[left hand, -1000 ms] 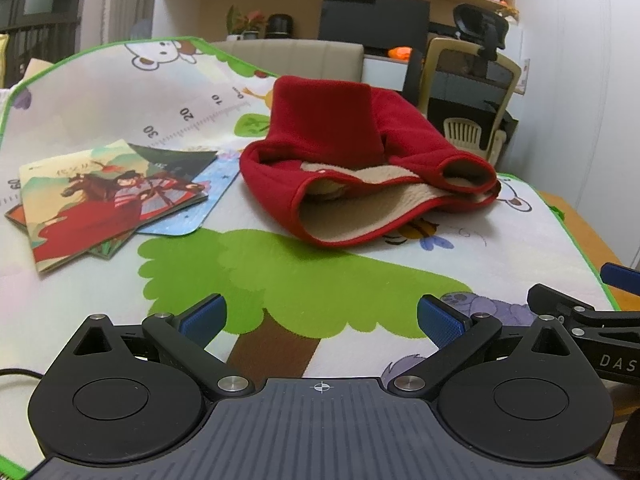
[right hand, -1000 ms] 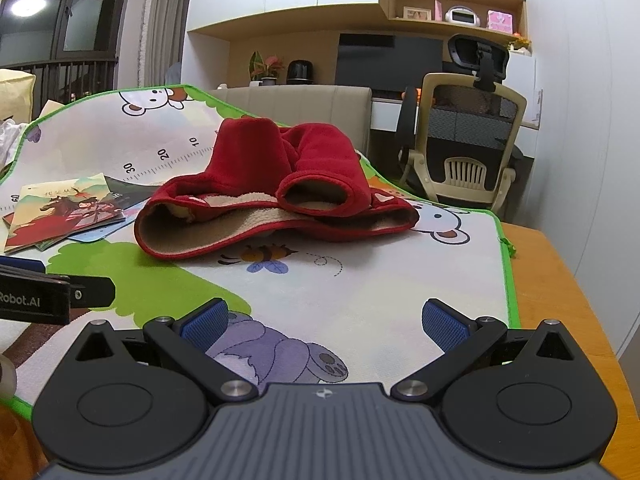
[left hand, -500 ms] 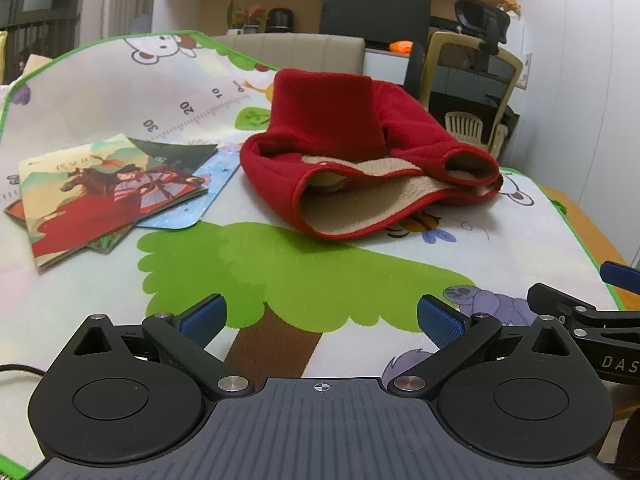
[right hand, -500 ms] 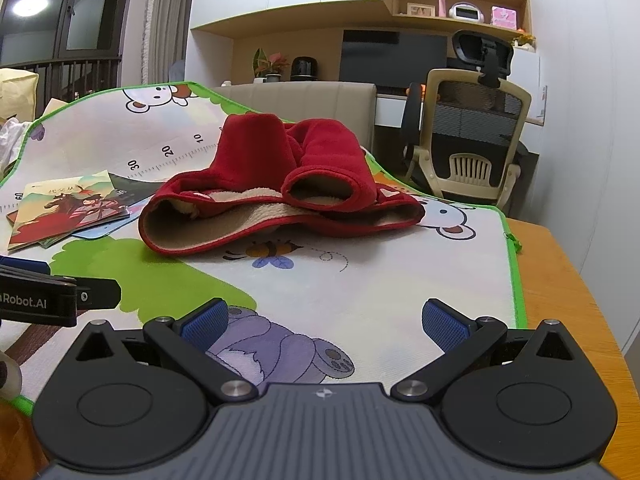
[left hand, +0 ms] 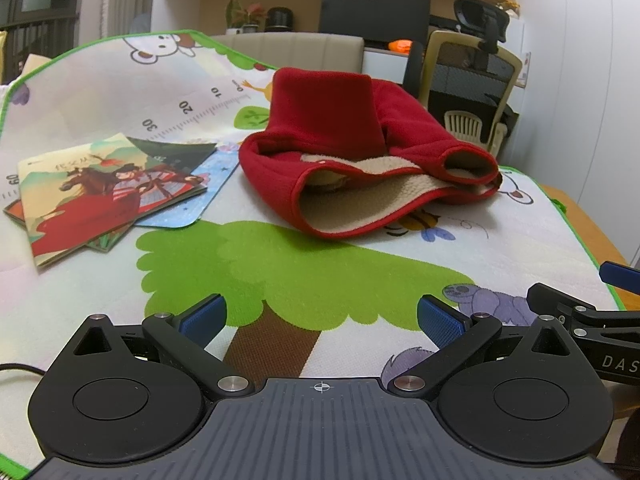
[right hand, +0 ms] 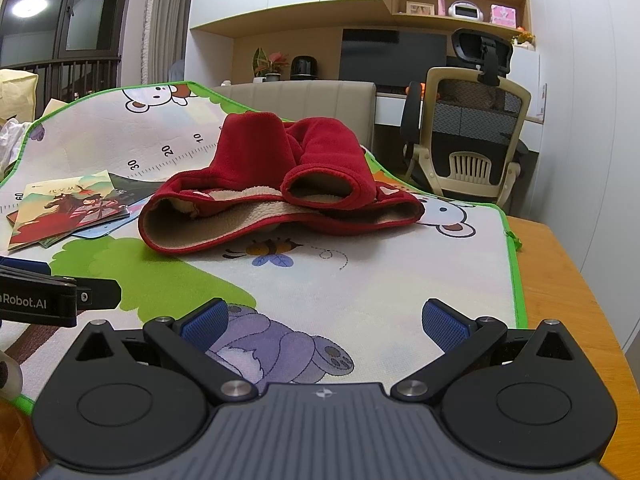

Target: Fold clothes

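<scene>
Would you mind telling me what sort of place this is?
Probably a home living room or study: a children's play mat covers the table, an office chair stands behind it, and shelves hold keepsakes.

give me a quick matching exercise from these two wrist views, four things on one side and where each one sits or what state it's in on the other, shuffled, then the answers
Things
1. red garment
2. picture books
3. left gripper
4. office chair

Places or states
A. open, holding nothing, above the green tree print
B. off the table, behind its far edge
C. crumpled on the play mat, beige lining showing
D. stacked flat on the mat, left of the garment

Pairs: 1-C, 2-D, 3-A, 4-B
</scene>
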